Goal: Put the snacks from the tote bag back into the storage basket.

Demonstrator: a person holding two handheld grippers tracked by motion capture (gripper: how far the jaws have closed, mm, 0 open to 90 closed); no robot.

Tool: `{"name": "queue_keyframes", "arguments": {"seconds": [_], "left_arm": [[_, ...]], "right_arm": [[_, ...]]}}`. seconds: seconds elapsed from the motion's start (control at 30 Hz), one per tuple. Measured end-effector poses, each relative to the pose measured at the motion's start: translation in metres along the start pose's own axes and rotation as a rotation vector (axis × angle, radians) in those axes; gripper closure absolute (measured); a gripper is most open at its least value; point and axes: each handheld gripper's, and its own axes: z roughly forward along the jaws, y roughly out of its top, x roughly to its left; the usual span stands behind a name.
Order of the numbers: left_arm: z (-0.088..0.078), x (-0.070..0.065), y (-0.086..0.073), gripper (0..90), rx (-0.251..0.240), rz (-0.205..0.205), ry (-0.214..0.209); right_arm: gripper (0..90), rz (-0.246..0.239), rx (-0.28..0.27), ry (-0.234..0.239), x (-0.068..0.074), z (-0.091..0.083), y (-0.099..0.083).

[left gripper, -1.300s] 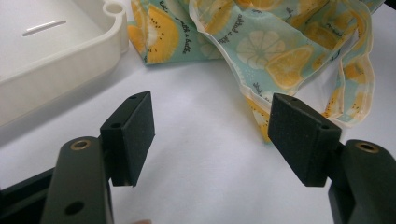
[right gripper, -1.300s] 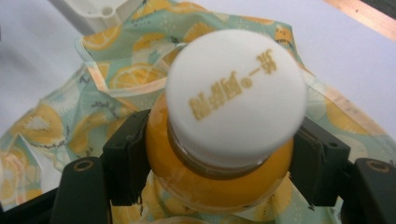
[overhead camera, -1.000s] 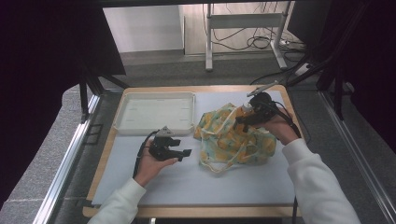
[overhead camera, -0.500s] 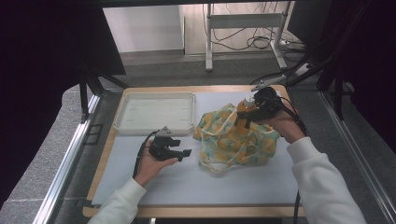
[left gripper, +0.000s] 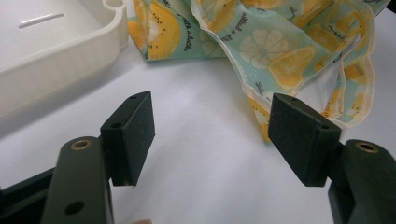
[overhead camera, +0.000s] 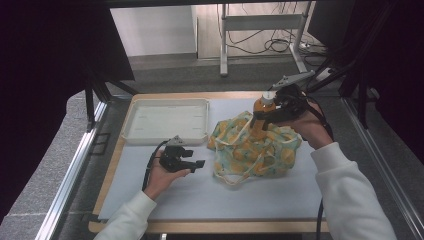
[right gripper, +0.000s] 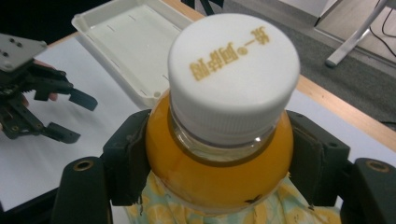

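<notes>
An orange drink bottle (right gripper: 219,163) with a white cap (right gripper: 233,70) sticks up out of a cloth bag (overhead camera: 252,150) printed with orange slices. My right gripper (right gripper: 219,158) is shut on the bottle's shoulder, one pad on each side. From above, the bottle (overhead camera: 261,107) rises from the bag's top, with the right gripper (overhead camera: 267,116) around it. My left gripper (overhead camera: 196,159) stands open over the white mat, left of the bag, nothing between its jaws. Ahead of its jaws lies the bag's edge (left gripper: 280,51).
A shallow white tray (overhead camera: 165,120) sits at the back left of the mat; its corner (left gripper: 93,42) shows beside the bag. The wooden table edge (right gripper: 345,112) runs behind the bottle. Bare mat (overhead camera: 210,195) stretches toward the front.
My right gripper has risen with the bottle, drawing it up out of the bag. The left gripper has stayed in place.
</notes>
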Motion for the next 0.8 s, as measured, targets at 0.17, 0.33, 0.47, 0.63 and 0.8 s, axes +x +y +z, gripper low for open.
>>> {"name": "queue_keyframes", "arguments": {"seconds": [0.17, 0.33, 0.47, 0.63, 0.8], "left_arm": [[0.0, 0.0, 0.0, 31.9, 0.0, 0.0, -0.001], [0.0, -0.001, 0.0, 31.8, 0.002, 0.001, -0.005], [0.0, -0.001, 0.0, 31.7, 0.002, 0.002, -0.006], [0.001, 0.0, -0.001, 31.7, 0.004, 0.003, -0.007], [0.0, -0.001, -0.001, 31.7, 0.003, 0.001, -0.008]], "right_arm": [[30.1, -0.006, -0.012, 0.005, 0.003, -0.001, 0.009], [30.1, -0.015, -0.02, 0.01, 0.006, 0.0, 0.017], [30.1, -0.019, -0.025, 0.013, 0.008, 0.002, 0.023], [30.1, -0.018, -0.032, 0.015, 0.01, 0.007, 0.029], [30.1, -0.014, -0.04, 0.024, 0.013, 0.015, 0.033]]}}
